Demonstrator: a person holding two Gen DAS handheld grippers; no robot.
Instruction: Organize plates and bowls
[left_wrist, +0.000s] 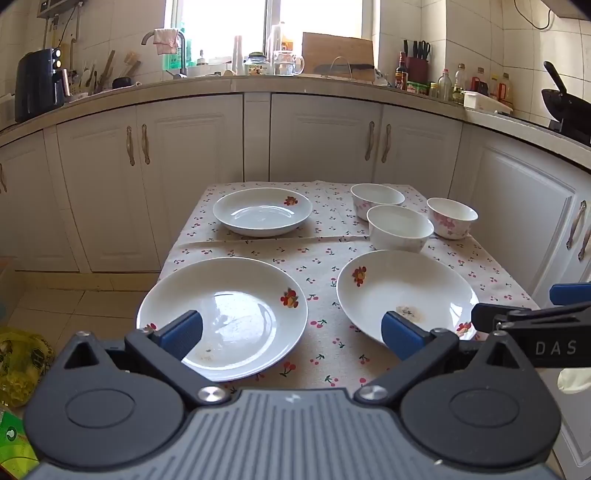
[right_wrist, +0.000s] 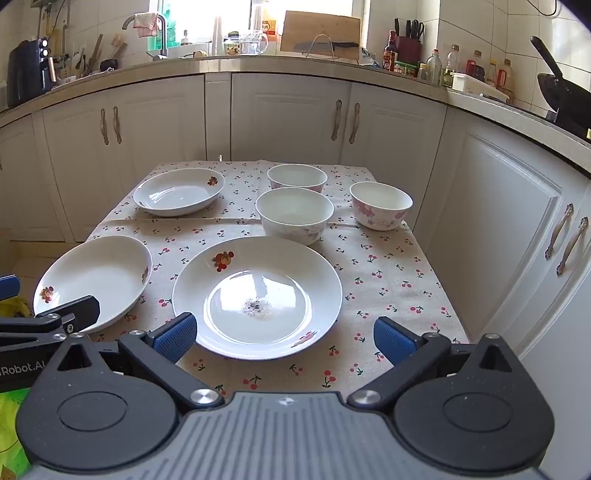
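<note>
Three plates (right_wrist: 256, 295) and three bowls (right_wrist: 294, 212) sit on the table (right_wrist: 388, 280); both grippers, left gripper (left_wrist: 291, 332) and right gripper (right_wrist: 284, 338), have fingers wide apart, holding nothing

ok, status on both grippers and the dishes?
Left gripper open, empty. Right gripper open, empty. Three plates and three bowls sit apart on the tablecloth, none stacked. Nothing in the way.
</note>
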